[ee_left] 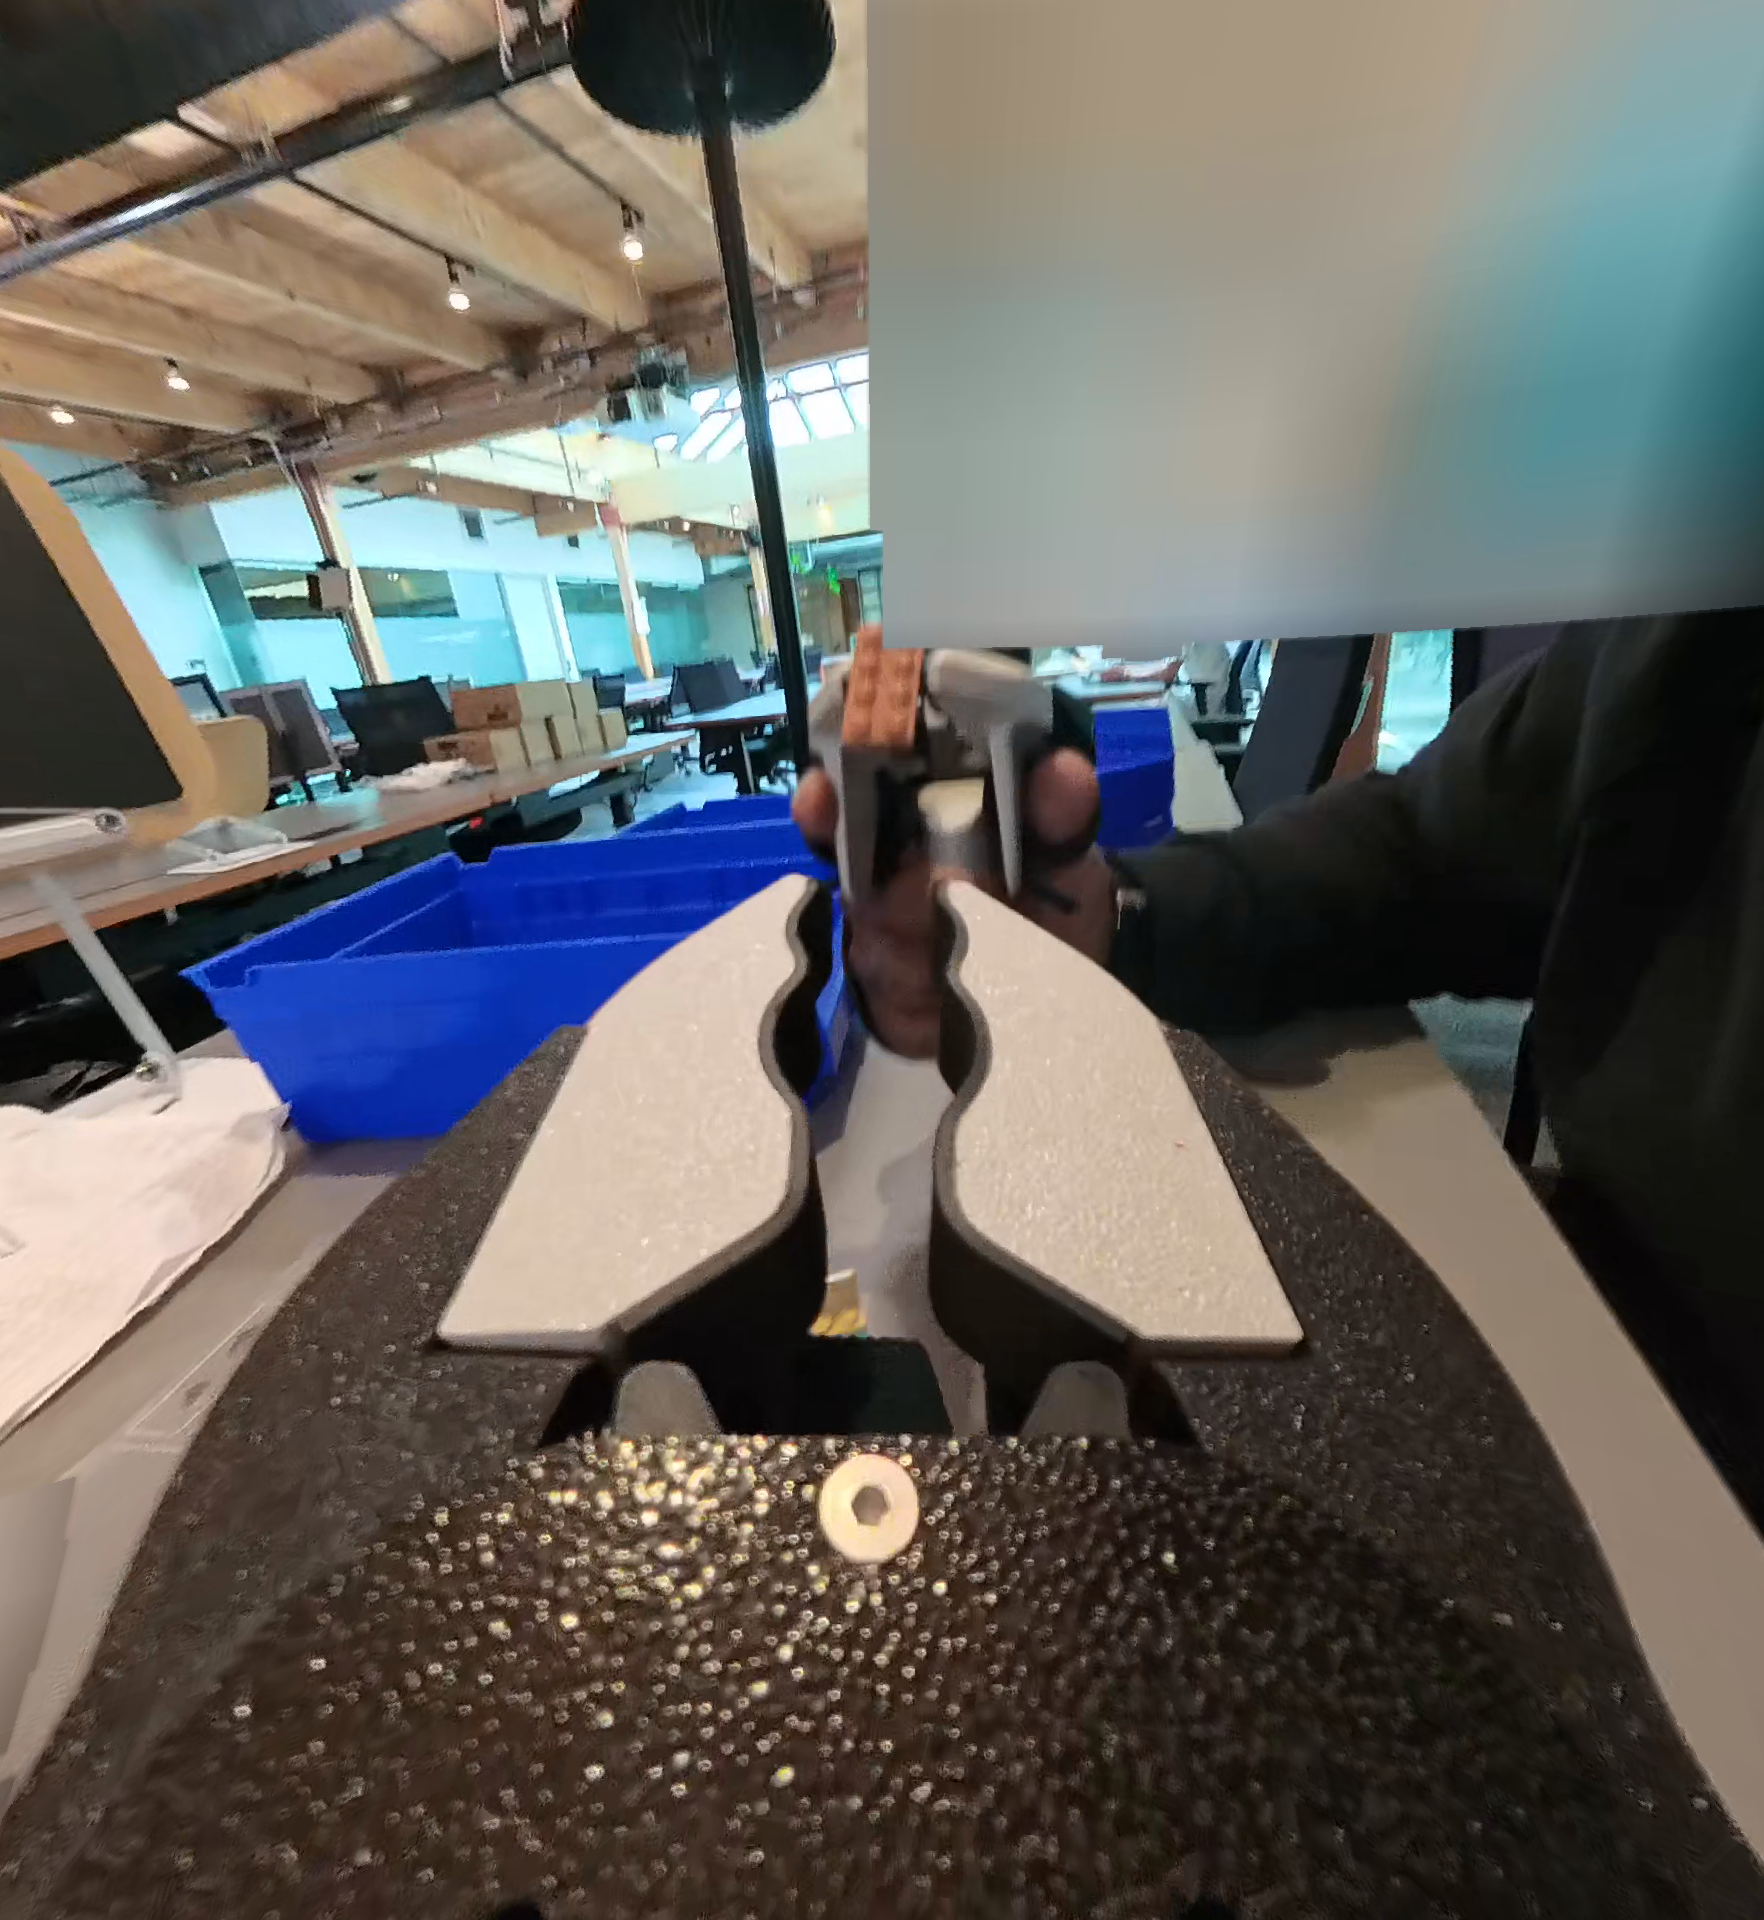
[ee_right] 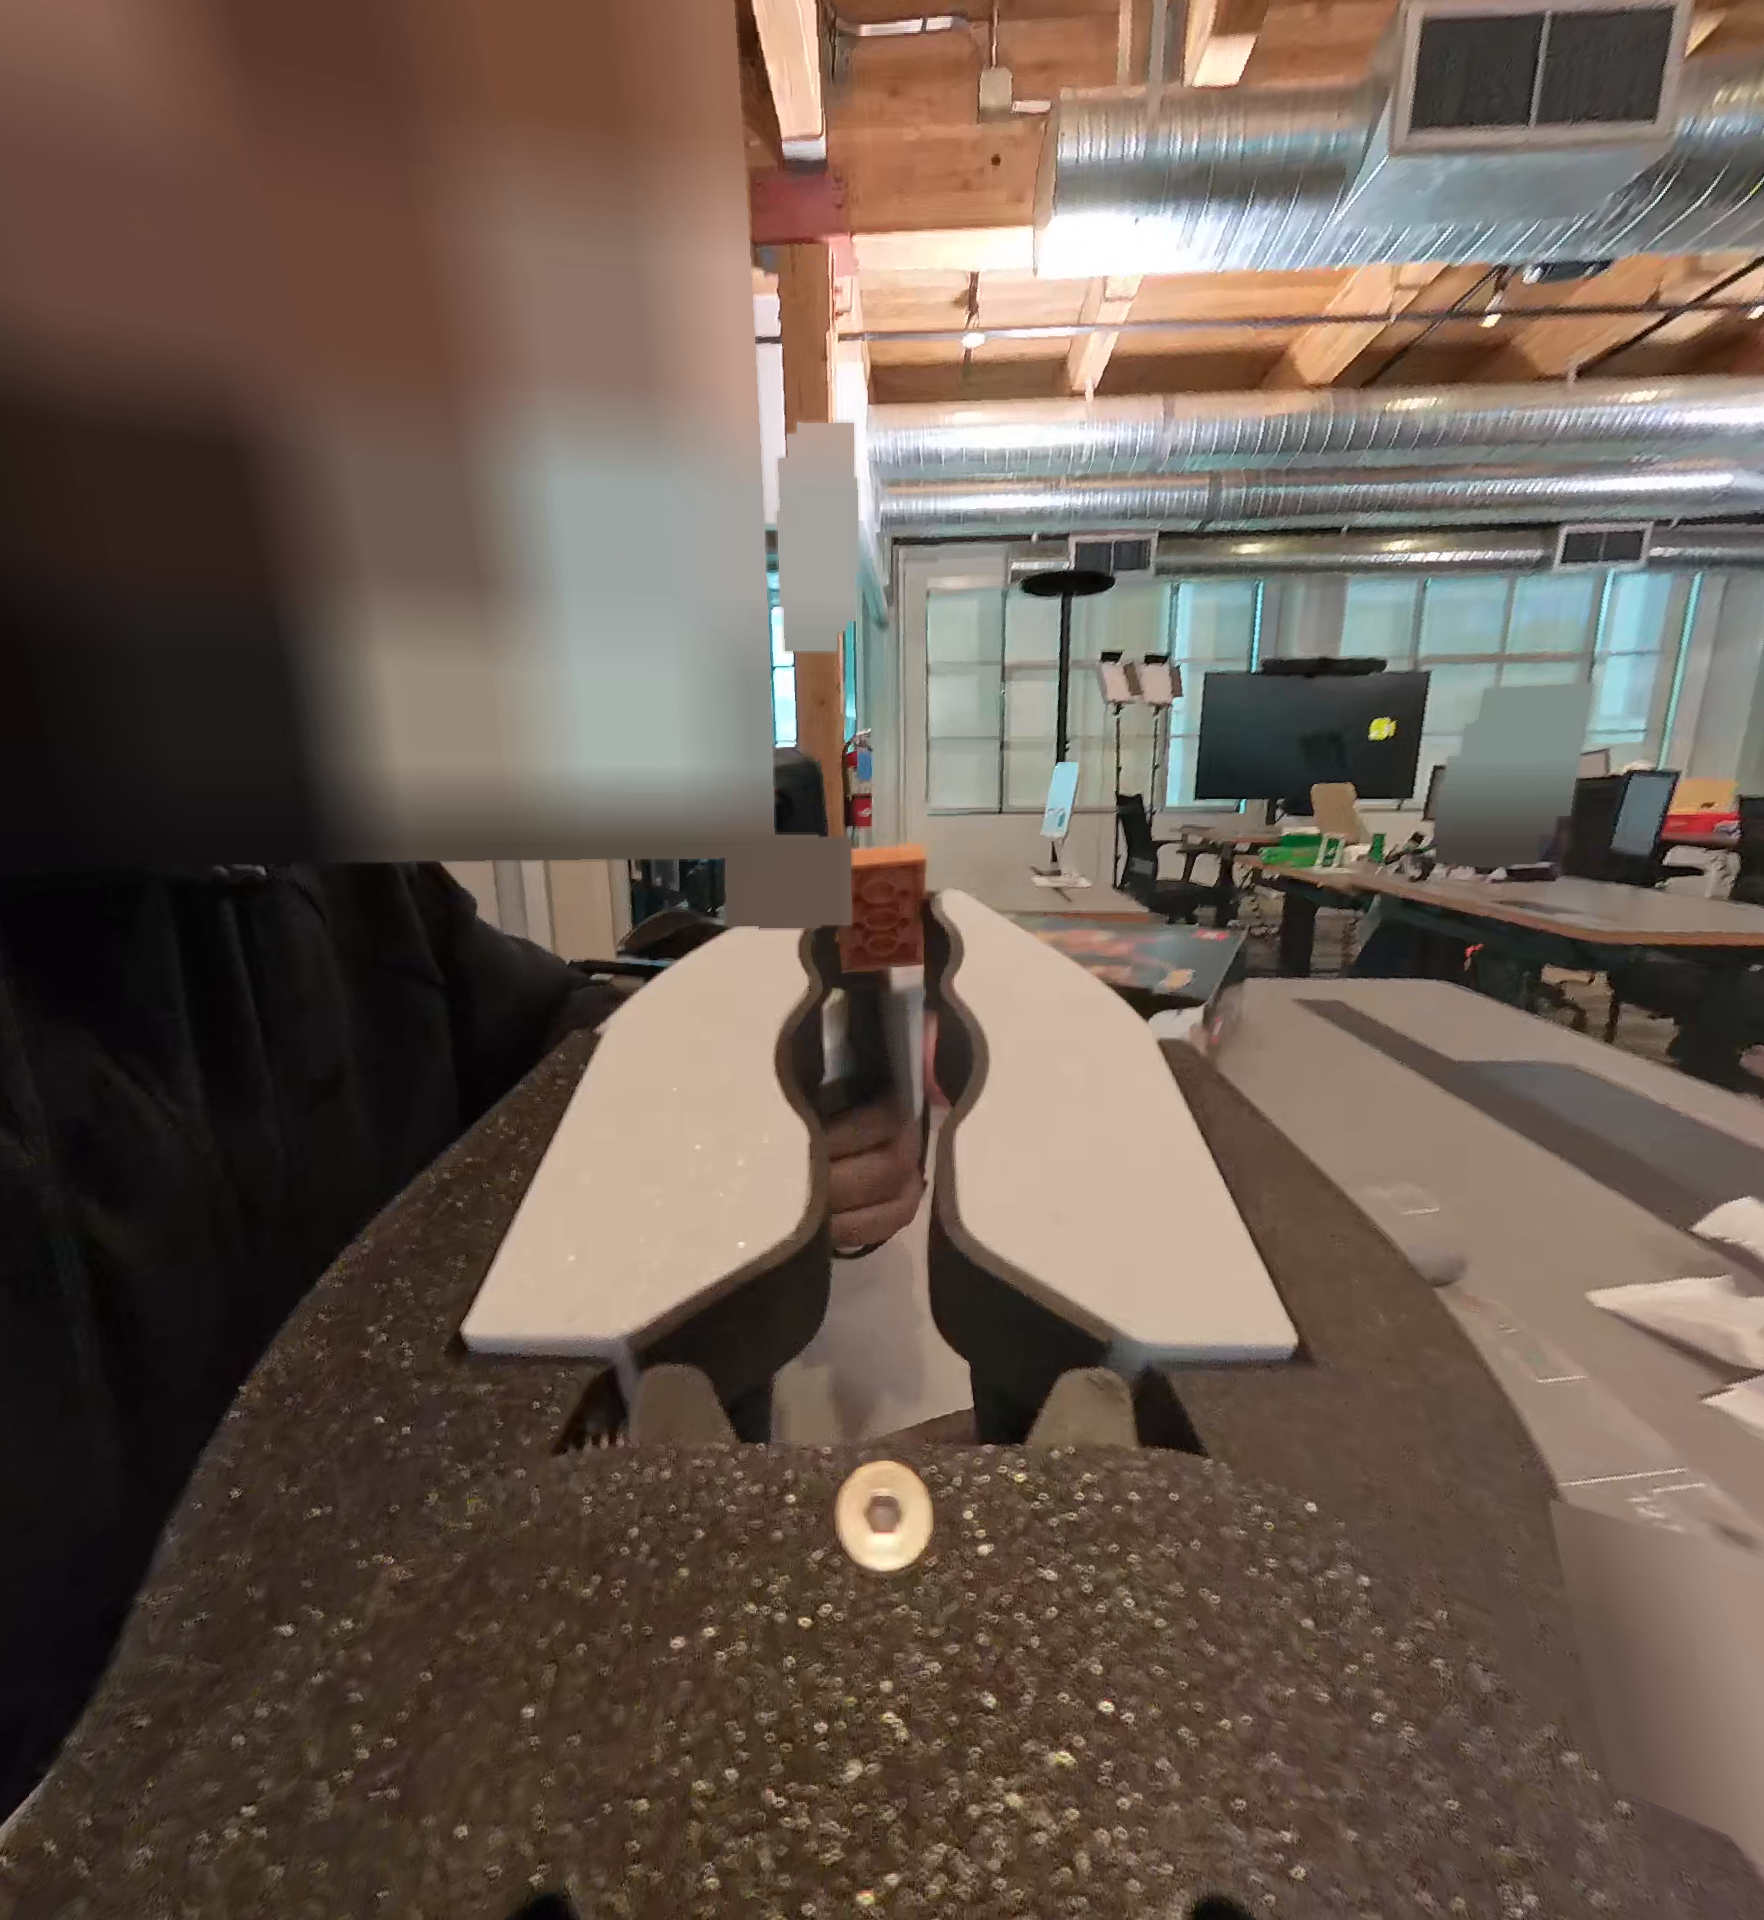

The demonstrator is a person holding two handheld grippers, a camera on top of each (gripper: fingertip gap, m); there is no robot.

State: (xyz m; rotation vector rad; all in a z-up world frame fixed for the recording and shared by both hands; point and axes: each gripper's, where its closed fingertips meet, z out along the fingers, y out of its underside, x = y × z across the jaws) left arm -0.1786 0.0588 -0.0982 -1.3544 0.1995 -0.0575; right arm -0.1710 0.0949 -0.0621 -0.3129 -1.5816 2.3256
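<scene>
Right gripper [ee_right: 873, 930] clamps an orange brick [ee_right: 886, 921]; left gripper [ee_left: 878, 914] bare.

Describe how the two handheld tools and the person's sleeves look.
Each tool has two pale grey fingers with a grainy top and wavy black inner edges, set on a black, speckled body with one silver hex screw. The right tool matches. The person's sleeve is dark, almost black.

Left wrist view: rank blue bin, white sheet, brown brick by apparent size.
1. blue bin
2. white sheet: close behind the bin, but it is nearer the camera and cut off by the frame edge, so this order is unsure
3. brown brick: clearly smallest
</scene>
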